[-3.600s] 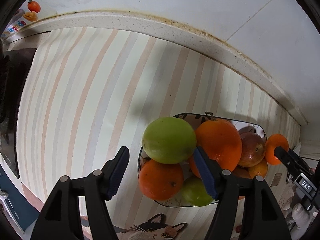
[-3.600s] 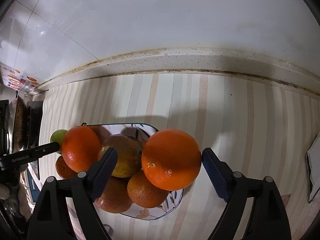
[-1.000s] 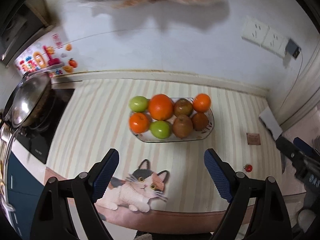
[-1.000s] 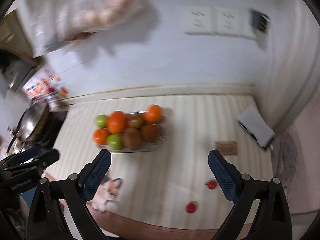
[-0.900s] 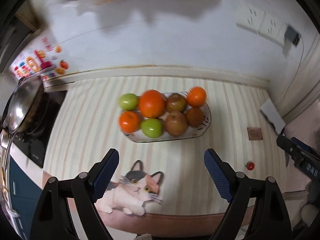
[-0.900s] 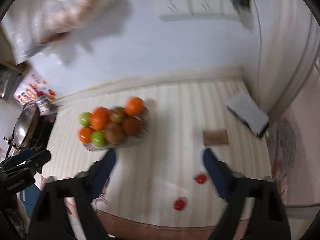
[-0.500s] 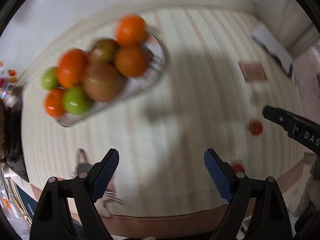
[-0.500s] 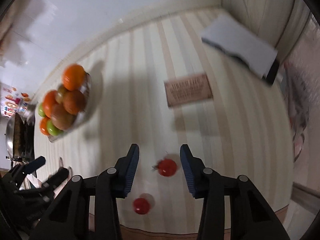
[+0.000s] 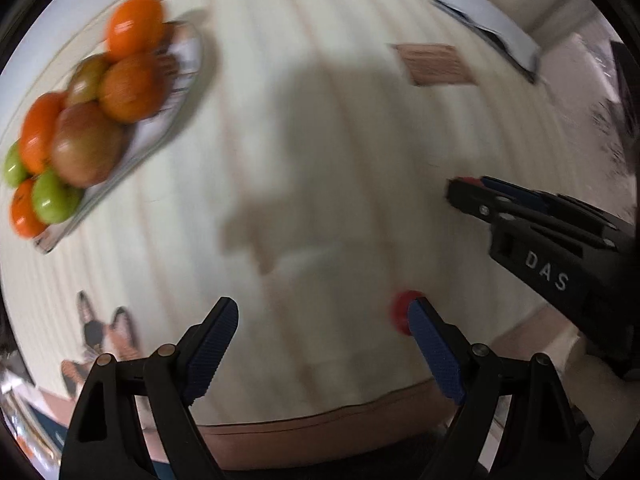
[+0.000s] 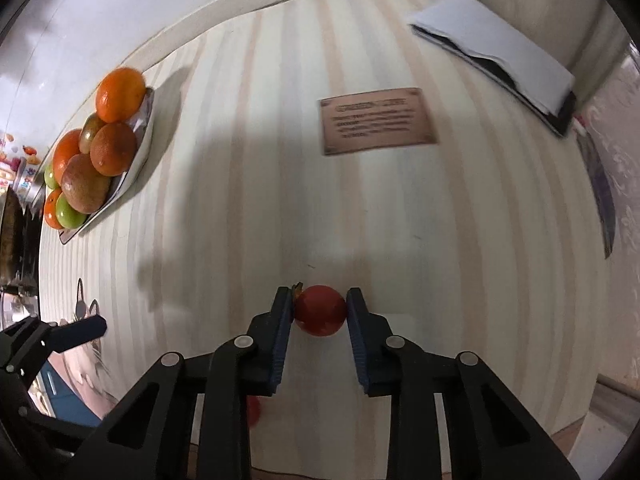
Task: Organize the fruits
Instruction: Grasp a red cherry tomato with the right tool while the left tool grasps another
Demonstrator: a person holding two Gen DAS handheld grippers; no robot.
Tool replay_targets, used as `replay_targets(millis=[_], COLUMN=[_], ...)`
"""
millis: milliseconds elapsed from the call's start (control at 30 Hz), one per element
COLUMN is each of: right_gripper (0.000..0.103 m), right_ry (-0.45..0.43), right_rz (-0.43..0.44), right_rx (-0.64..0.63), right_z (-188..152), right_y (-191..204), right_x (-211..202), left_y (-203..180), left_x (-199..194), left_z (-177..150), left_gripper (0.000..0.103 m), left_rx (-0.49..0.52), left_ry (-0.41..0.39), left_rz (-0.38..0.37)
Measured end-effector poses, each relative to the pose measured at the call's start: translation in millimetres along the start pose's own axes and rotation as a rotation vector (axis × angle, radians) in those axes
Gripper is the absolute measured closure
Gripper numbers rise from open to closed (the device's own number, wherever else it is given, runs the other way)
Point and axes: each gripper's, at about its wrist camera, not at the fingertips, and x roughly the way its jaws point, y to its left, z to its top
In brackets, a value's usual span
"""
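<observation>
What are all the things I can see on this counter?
Plate: one, white, far left of the striped counter, holding the fruit pile.
Oranges: at least four, orange, on the plate.
Green fruits: two, green, at the plate's near end.
Brownish-red fruits: two, brownish, amid the oranges.
Small tomatoes: two, red; one between the right jaws, the other lies by the left gripper's fingertip.
Card: one, brown with print, mid counter.
Paper stack: one, white over dark, far right corner.
Cat picture: one, on the mat's near left edge.
Left gripper: black with blue pads, jaws wide open, empty.
Right gripper: black with blue pads, jaws closed on the tomato.
</observation>
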Motion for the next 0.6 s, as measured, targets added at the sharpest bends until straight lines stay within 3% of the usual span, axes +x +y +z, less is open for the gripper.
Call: replay_targets(millis=[167,400,500,600], right_gripper=[0.073,0.073,0.073,0.073], right_ry=[0.000,-0.002,-0.008,-0.012], right_rz=[-0.017,-0.023,-0.021,-0.022], right_rx=[0.075,0.155,0.174,0.181], right_z=[-17.9,-33.4,-39.7,-42.7], right_y=[-31.8,-59.5,-69.9,-75.8], right_x=[-11.2,-18.8,-23.8,-27.0], left_y=[-38.8,-72.6,-82.7,-87.4], left_x=[16.4,38.2,39.1,41.8], left_z=[-1.2,-3.2,-2.5,1.6], left_gripper=[0.024,0.047,0.052,0.064], left_rx=[0.077,0.139,0.165,0.179], left_ry=[0.049,0.089,0.071,0.056], left_rz=[-0.054,-0.052,-0.035,-0.023])
